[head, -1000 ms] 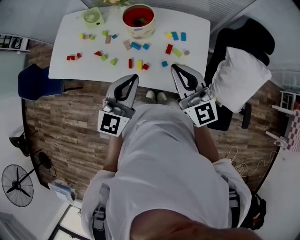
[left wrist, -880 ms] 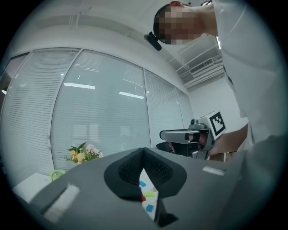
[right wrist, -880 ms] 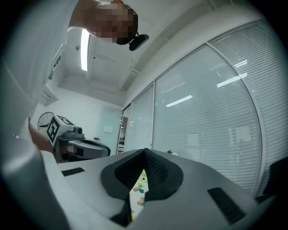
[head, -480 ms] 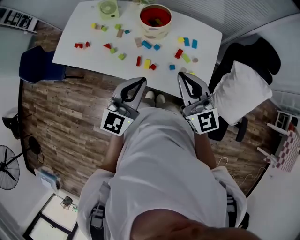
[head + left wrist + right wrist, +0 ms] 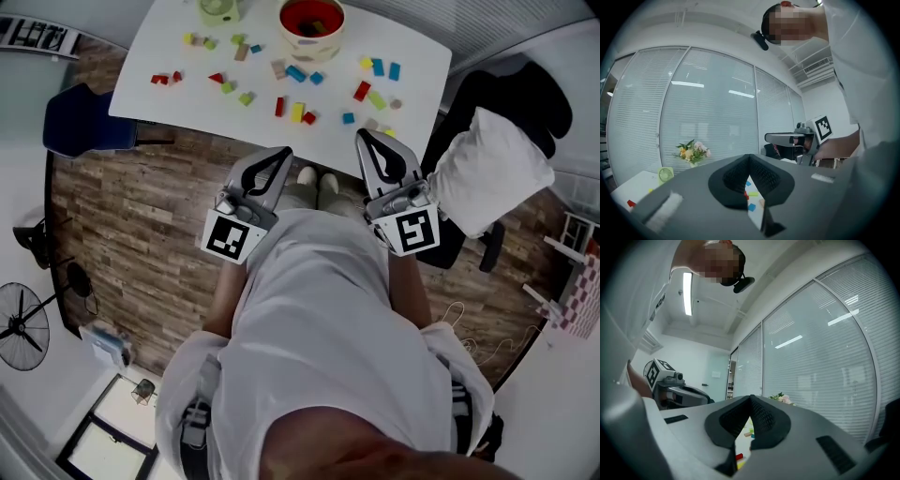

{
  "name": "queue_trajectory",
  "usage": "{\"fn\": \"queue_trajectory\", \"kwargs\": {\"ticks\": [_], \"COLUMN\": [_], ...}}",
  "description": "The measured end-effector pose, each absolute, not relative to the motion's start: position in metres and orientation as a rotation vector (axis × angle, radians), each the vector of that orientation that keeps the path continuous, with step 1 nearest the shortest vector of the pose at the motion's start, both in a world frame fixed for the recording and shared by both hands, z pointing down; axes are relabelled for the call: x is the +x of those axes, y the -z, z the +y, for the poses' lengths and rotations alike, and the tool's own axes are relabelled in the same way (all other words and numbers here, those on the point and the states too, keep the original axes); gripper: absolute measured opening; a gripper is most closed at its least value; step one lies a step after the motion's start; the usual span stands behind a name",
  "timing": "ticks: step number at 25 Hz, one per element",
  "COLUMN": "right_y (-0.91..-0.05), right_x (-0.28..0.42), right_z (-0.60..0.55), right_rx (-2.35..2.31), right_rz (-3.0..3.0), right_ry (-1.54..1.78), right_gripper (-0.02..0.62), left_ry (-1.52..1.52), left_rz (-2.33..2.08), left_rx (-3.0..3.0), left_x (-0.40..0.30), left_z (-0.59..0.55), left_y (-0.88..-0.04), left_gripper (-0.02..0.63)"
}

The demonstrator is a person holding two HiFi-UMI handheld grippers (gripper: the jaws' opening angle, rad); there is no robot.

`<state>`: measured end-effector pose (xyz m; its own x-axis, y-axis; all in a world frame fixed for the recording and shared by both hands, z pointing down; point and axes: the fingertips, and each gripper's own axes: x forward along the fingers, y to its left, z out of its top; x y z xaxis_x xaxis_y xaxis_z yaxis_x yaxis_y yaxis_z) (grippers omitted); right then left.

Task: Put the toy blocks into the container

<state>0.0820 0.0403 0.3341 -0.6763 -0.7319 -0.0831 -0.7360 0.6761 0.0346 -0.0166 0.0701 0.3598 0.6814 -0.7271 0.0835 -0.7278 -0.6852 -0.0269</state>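
Note:
In the head view, toy blocks lie scattered over a white table (image 5: 187, 103), among them a yellow block (image 5: 296, 112), a red block (image 5: 362, 91) and a blue block (image 5: 380, 67). A cream container (image 5: 310, 21) with a red inside stands at the table's far edge and holds some pieces. My left gripper (image 5: 281, 153) and right gripper (image 5: 364, 136) hover just short of the table's near edge, level, both shut and holding nothing. Each gripper view shows its own jaws pressed together, the left gripper (image 5: 749, 157) and the right gripper (image 5: 751, 398), with bits of blocks below.
A green mini fan (image 5: 217, 9) stands left of the container. A black chair with a white pillow (image 5: 492, 169) is to the right of the table, and a blue chair (image 5: 84, 122) to its left. A floor fan (image 5: 21, 328) stands on the wooden floor. Flowers (image 5: 692, 151) sit by the window.
The table and blocks have slid up toward the top of the head view. Both grippers stay shut in front of the person, hardly moved.

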Motion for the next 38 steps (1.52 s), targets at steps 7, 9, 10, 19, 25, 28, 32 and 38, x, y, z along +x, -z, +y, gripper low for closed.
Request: {"fn": "queue_trajectory", "kwargs": {"ticks": [7, 9, 10, 19, 25, 28, 32, 38], "right_y": [-0.334, -0.329, -0.326, -0.312, -0.318, -0.315, -0.305, -0.288], "right_x": [0.078, 0.072, 0.068, 0.002, -0.058, -0.072, -0.077, -0.062], "right_z": [0.053, 0.058, 0.062, 0.104, 0.137, 0.15, 0.156, 0.153], "right_rx": [-1.23, -1.231, -1.229, -1.265, -1.328, -1.343, -1.336, -1.305], "right_rz": [2.813, 2.805, 2.803, 2.813, 2.82, 2.816, 2.809, 2.807], "right_ry": [-0.078, -0.09, -0.094, -0.13, -0.103, -0.12, -0.151, -0.19], "right_gripper": [0.0, 0.0, 0.0, 0.0, 0.0, 0.0, 0.0, 0.0], "left_ry": [-0.189, -0.188, -0.183, -0.096, -0.085, -0.046, -0.011, 0.023], "left_rz": [-1.214, -1.213, -1.216, -1.212, -1.142, -1.136, -1.151, -1.155], "left_rx": [2.856, 2.85, 2.853, 2.896, 2.919, 2.932, 2.945, 2.947], "left_x": [-0.016, -0.023, -0.027, -0.096, -0.149, -0.162, -0.167, -0.147], "left_z": [0.09, 0.095, 0.097, 0.13, 0.154, 0.159, 0.162, 0.161], "left_y": [-0.372, -0.374, -0.373, -0.358, -0.358, -0.352, -0.343, -0.329], "left_gripper": [-0.002, -0.002, -0.002, -0.002, -0.002, -0.002, -0.002, -0.002]}}
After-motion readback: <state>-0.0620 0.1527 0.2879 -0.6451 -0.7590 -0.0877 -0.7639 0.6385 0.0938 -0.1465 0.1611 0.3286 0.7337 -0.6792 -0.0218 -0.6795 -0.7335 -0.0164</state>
